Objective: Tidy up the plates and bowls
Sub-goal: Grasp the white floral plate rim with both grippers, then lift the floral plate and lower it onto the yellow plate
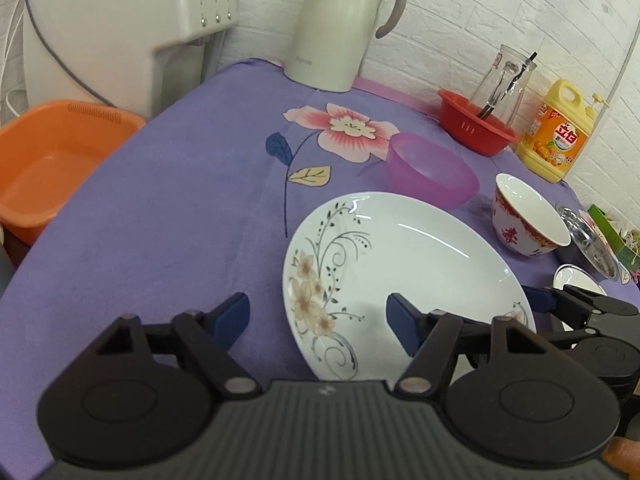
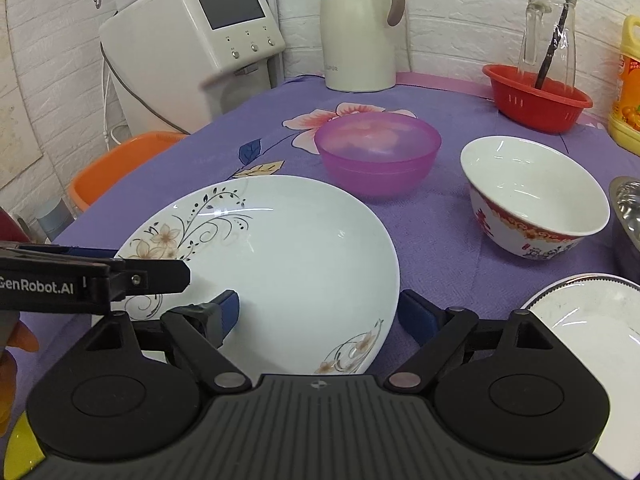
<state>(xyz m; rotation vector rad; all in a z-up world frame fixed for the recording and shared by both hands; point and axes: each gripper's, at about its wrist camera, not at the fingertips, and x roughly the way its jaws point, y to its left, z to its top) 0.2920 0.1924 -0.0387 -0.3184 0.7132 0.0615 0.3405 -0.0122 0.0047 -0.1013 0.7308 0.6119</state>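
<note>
A white plate with a flower pattern lies on the purple cloth. My left gripper is open, its jaws astride the plate's left rim. My right gripper is open, its jaws astride the plate's near right rim. A translucent pink bowl stands behind the plate. A white bowl with a red pattern stands to its right. A second white plate lies at the near right; its edge shows in the left wrist view.
A red basket holds a glass jug. A cream thermos, a water dispenser, a yellow detergent bottle and an orange basin ring the table. A metal pot stands right.
</note>
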